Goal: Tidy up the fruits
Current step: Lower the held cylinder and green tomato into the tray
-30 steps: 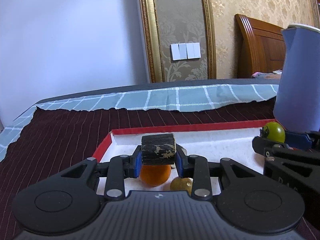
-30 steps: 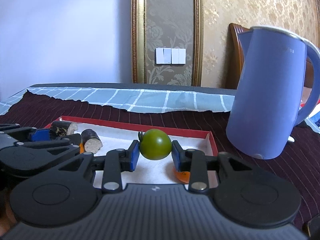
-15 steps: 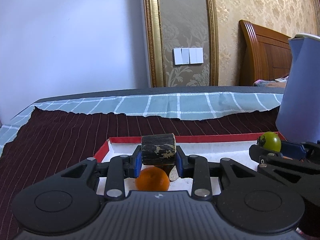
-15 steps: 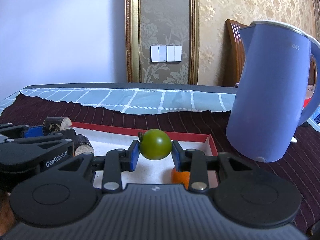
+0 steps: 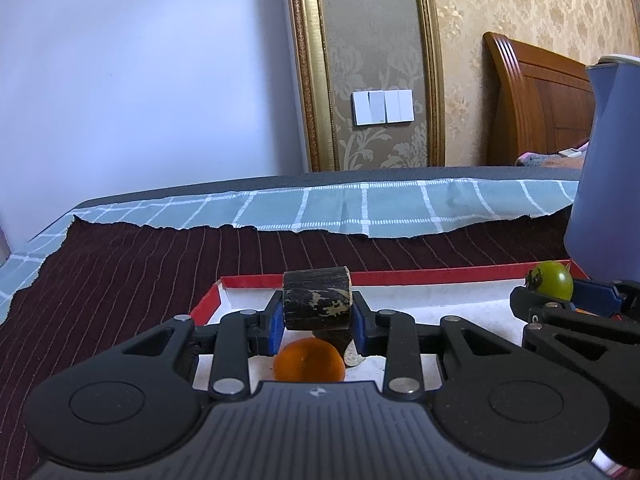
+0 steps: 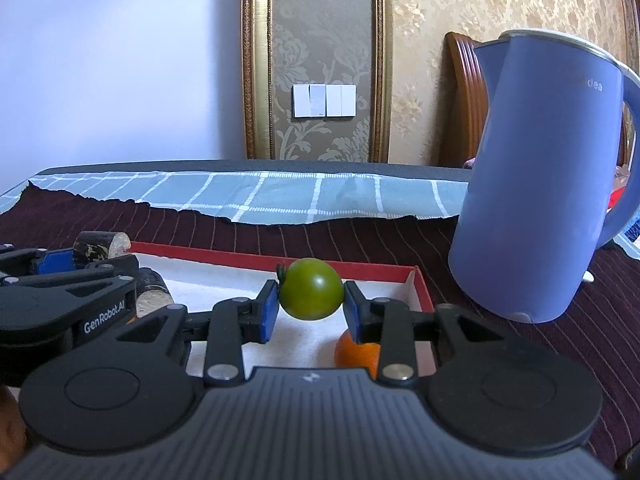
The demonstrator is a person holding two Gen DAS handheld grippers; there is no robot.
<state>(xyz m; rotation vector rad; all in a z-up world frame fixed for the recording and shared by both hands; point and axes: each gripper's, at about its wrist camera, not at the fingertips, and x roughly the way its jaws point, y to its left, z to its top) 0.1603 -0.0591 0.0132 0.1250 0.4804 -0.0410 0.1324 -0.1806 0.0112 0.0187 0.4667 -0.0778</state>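
Left gripper [image 5: 318,316]: clenched on a dark, bark-covered stick piece [image 5: 317,298], blue pads pressed to both ends, piece held level and clear of the tray floor. Directly below: an orange fruit [image 5: 309,360] on the white floor of the tray [image 5: 420,278], and partly hidden behind it a second stick piece [image 5: 352,354] showing a pale cut end. From the right wrist view, same held piece [image 6: 102,246] visible at far left, above the near-left corner of the tray [image 6: 224,258], with the second stick piece [image 6: 152,294] lying just below and to its right.

Right gripper [image 6: 310,306]: clenched on a small green tomato [image 6: 311,294], pads touching its left and right sides, stem end turned left. Held above the right half of the tray. Below the right finger, a second orange fruit [image 6: 358,354] on the tray floor near the right wall. From the left wrist view, same tomato [image 5: 552,286] seen at far right, above the tray's far-right corner, gripped in the right gripper [image 5: 560,300].

Tray: red rim, white inside, set on a dark red striped cloth [image 5: 120,272]. Beyond it, a blue-green checked cloth [image 6: 248,192]. Blue kettle [image 6: 536,184] upright on the dark cloth, just beside the tray's right corner, not touching it.
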